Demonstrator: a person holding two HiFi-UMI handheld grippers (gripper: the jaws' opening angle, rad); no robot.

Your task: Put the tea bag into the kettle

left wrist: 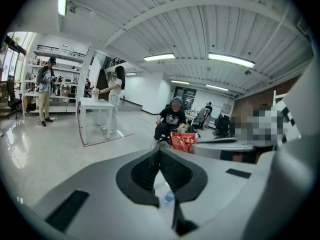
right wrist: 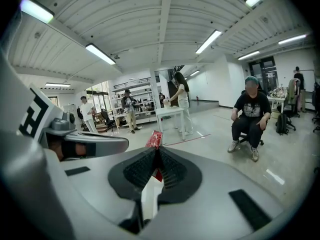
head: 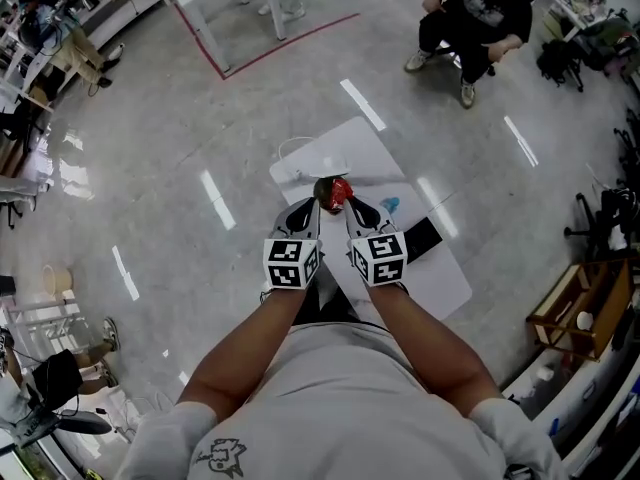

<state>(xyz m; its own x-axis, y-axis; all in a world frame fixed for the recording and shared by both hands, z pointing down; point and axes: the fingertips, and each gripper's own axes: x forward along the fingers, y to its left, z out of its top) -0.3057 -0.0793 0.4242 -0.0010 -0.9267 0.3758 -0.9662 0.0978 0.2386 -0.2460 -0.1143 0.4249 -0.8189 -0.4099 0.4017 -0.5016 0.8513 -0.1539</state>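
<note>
A red tea bag packet (head: pixel 340 190) is held up in the air between my two grippers, above a white table (head: pixel 440 273). My right gripper (right wrist: pixel 156 153) is shut on it: the packet (right wrist: pixel 154 139) sticks out past the fingertips and shows red between the pads. The left gripper (left wrist: pixel 159 153) is shut with nothing seen between its jaws. From the left gripper view the packet (left wrist: pixel 183 142) lies just right of its tips, apart from them. A white rounded object (head: pixel 328 166), possibly the kettle, stands at the table's far end.
On the table lie a small blue thing (head: pixel 390 206) and a black object (head: pixel 421 238). A person sits on a chair (head: pixel 470 18) beyond the table. Other people stand near a white table (right wrist: pixel 170 113) and shelves. A wooden crate (head: pixel 580 308) sits on the floor at the right.
</note>
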